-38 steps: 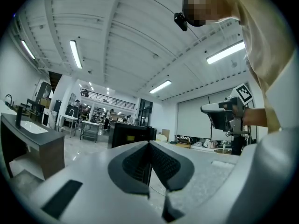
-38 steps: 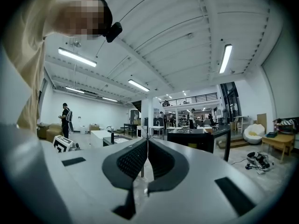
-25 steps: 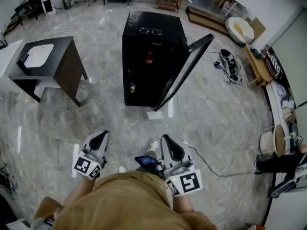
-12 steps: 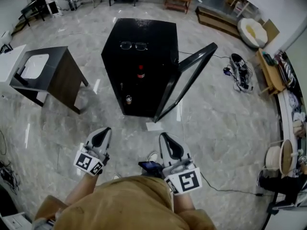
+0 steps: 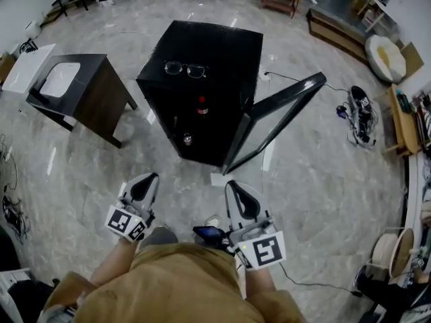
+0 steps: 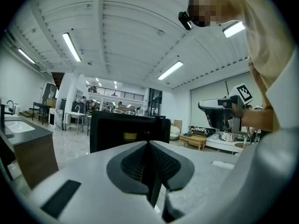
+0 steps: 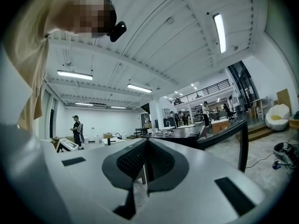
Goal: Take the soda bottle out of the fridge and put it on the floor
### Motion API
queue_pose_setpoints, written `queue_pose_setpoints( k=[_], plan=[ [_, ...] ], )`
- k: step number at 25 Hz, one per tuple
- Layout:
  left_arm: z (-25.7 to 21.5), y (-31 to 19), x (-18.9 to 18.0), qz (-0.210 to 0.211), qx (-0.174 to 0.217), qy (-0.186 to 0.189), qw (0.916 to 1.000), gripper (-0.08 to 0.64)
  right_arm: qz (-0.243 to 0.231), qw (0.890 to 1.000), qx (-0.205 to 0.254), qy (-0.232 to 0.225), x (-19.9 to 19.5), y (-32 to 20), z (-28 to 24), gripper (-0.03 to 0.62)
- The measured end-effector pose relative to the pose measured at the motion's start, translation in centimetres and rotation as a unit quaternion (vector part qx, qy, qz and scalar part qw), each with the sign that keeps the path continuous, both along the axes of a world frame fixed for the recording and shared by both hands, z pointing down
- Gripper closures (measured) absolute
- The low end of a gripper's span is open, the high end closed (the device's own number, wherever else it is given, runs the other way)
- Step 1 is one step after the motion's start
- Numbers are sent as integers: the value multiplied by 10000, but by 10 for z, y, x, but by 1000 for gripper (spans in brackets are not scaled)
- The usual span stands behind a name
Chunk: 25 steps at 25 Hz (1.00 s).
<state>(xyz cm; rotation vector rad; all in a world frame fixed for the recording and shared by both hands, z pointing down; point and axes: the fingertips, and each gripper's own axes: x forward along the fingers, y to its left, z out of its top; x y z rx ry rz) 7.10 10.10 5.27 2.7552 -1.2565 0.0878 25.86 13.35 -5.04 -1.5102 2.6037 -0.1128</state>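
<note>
The black mini fridge point(image 5: 215, 59) stands on the marble floor with its glass door point(image 5: 283, 116) swung open to the right. Inside, a soda bottle point(image 5: 201, 105) with a red label stands on an upper shelf, with a small jar point(image 5: 187, 138) on the shelf below it. My left gripper point(image 5: 149, 180) and right gripper point(image 5: 233, 187) are held close to my body, well short of the fridge, both shut and empty. In the left gripper view the jaws point(image 6: 148, 146) meet, with the fridge point(image 6: 117, 129) ahead. The right gripper point(image 7: 146, 143) shows its pads together too.
A pair of glasses point(image 5: 184, 68) lies on top of the fridge. A dark side table point(image 5: 87, 93) stands to the left. Shoes point(image 5: 360, 113) and a cable lie on the floor at the right. A sheet of paper point(image 5: 219, 179) lies near the door's foot.
The head view has swung, so the fridge now sits more central and its door reaches further right. Both grippers keep their place by my torso, still shut.
</note>
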Motion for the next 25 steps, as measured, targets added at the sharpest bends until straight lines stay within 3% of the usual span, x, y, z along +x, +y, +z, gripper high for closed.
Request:
queue_pose_setpoints(
  k=[7,13,25],
  plan=[
    [34,-74,12,5,-17,-250,9997,547,95,9997,-162,136,3,-12,11,591],
    [62,-163,43,73,19,-309,9995,457,421,9969,-623,218,8,-17,42,591],
    [136,-241,60,224,-20,-458,9987,405,373,9928,-1134,52,-8,-58,118,591]
  ],
)
